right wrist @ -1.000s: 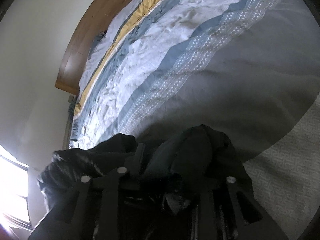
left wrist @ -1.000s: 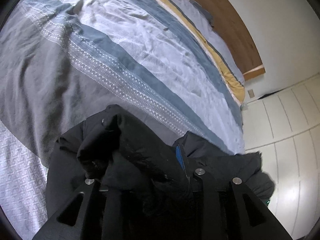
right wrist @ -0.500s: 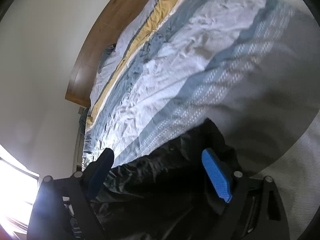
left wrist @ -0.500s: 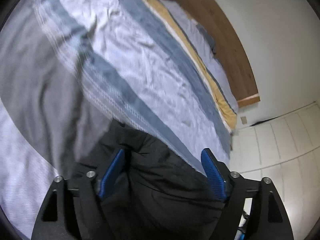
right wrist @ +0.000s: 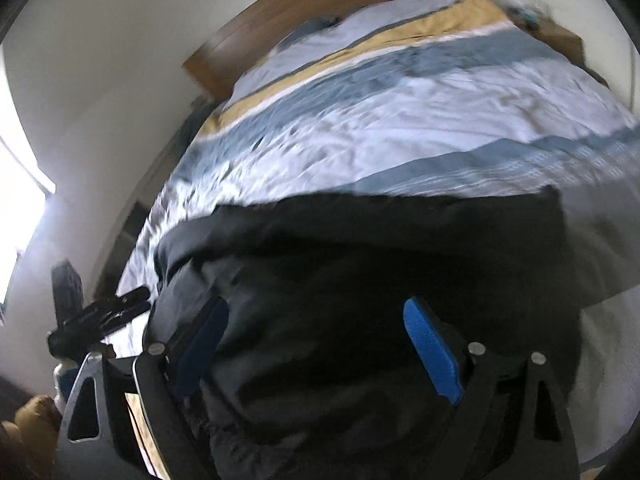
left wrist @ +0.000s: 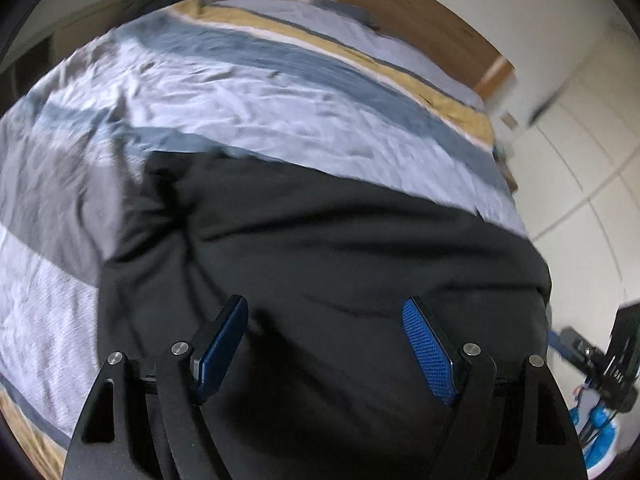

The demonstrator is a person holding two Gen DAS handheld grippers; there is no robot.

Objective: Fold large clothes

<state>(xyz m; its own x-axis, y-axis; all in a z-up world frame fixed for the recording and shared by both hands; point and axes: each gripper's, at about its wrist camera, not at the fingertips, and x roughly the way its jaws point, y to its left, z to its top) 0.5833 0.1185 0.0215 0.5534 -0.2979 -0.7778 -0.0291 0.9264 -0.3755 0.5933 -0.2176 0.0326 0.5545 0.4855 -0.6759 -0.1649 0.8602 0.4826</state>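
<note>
A large black jacket lies spread on the striped bedcover, near the bed's front edge. My left gripper is open, its blue pads wide apart just above the jacket's near part. The same jacket fills the lower half of the right wrist view. My right gripper is open too, pads wide apart above the jacket. Neither holds any cloth.
The bedcover has grey, blue, white and yellow bands. A wooden headboard stands at the far end. The other gripper shows at the right of the left view, and at the left of the right view. A bright window is at left.
Both grippers were shut on bunched jacket cloth a second ago. They opened, let it go, and drew back and up. The jacket now lies flatter and wider on the bed.
</note>
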